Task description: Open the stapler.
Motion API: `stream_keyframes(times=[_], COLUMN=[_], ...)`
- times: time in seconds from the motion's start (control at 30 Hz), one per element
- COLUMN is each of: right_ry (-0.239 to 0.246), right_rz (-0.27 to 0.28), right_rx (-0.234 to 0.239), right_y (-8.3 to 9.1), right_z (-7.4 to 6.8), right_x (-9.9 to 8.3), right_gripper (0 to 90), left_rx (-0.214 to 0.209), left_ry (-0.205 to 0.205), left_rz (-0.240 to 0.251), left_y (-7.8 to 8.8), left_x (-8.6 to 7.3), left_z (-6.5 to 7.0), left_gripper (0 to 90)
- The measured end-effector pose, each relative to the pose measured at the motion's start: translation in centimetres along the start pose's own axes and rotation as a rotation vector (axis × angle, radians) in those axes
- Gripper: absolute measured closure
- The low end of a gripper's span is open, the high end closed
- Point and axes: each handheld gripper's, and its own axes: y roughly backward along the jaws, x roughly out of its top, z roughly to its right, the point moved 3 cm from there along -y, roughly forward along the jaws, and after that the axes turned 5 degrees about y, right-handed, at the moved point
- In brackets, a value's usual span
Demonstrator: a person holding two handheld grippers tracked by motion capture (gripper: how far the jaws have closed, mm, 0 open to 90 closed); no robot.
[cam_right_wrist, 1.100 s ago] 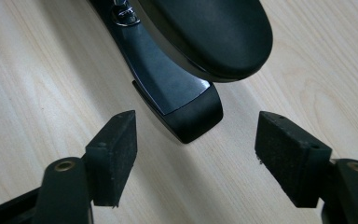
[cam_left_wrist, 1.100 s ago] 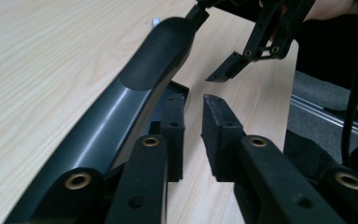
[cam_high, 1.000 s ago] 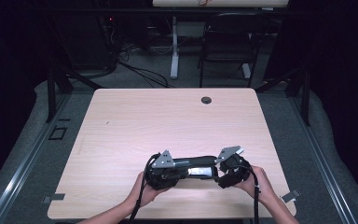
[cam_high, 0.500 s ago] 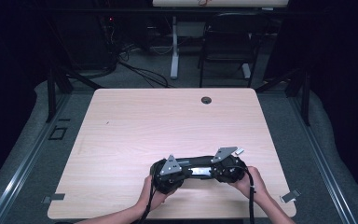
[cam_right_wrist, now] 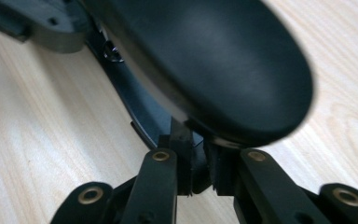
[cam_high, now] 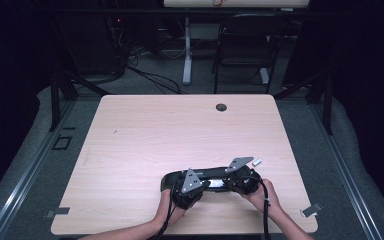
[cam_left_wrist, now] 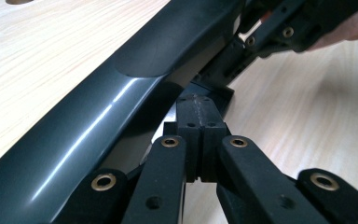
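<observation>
A long black object [cam_high: 219,174] with a matte padded top [cam_right_wrist: 200,60] and a glossy side [cam_left_wrist: 93,126] lies crosswise near the table's front edge, between my two grippers. My left gripper [cam_high: 209,186] is at its left end; in the left gripper view [cam_left_wrist: 200,122] its pads are pressed together beside the object's underside, and I cannot tell whether any edge is caught between them. My right gripper [cam_high: 228,184] is at the other end. Its jaws have just been closing, and its pads [cam_right_wrist: 182,161] now pinch a thin lip under the pad.
The light wooden table [cam_high: 180,130] has a round cable hole [cam_high: 221,107] near its far edge. A small pale tag [cam_high: 256,161] lies just beyond the right gripper. Dark floor, cables and desk legs lie behind the table.
My left gripper has moved right and sunk towards the table, closer to the right gripper. The black object has come lower with it. The right hand has hardly moved.
</observation>
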Motion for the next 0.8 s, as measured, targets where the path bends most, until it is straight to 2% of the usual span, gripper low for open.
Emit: stream_keyframes(times=[0.17,0.2,0.3,0.47,0.6,0.63,0.7,0.8], right_ry=[0.017,0.015,0.022,-0.001,0.002,-0.001,-0.022,-0.024], right_rz=[-0.01,-0.018,-0.024,-0.015,0.006,0.019,0.019,0.024], right_rx=[0.004,0.011,0.002,0.017,0.005,0.014,0.038,0.042], right_y=[-0.4,-0.7,-0.8,-0.9,-0.9,-0.9,-0.8,-0.8], right_z=[-0.1,-0.2,-0.2,-0.1,-0.4,-0.4,-0.4,-0.4], right_x=[0.0,-0.1,-0.3,-0.4,-0.6,-0.7,-0.8,-0.8], right_gripper=[81.9,81.7,85.6,90.0,90.0,90.0,90.0,90.0], left_rx=[0.01,0.011,0.019,0.045,0.033,0.033,0.032,0.031], left_ry=[0.007,0.019,0.032,0.032,0.05,0.065,0.068,0.07], left_rz=[-0.001,0.002,0.009,0.04,0.032,0.027,0.028,0.034], left_y=[-0.7,-1.1,-1.4,-2.0,-2.2,-2.2,-2.4,-2.5], left_x=[0.0,0.0,-0.1,-0.2,0.0,0.0,0.0,0.1], left_z=[0.3,0.2,0.2,0.6,0.5,0.5,0.5,0.6], left_gripper=[90.0,90.0,90.0,90.0,90.0,90.0,90.0,90.0])
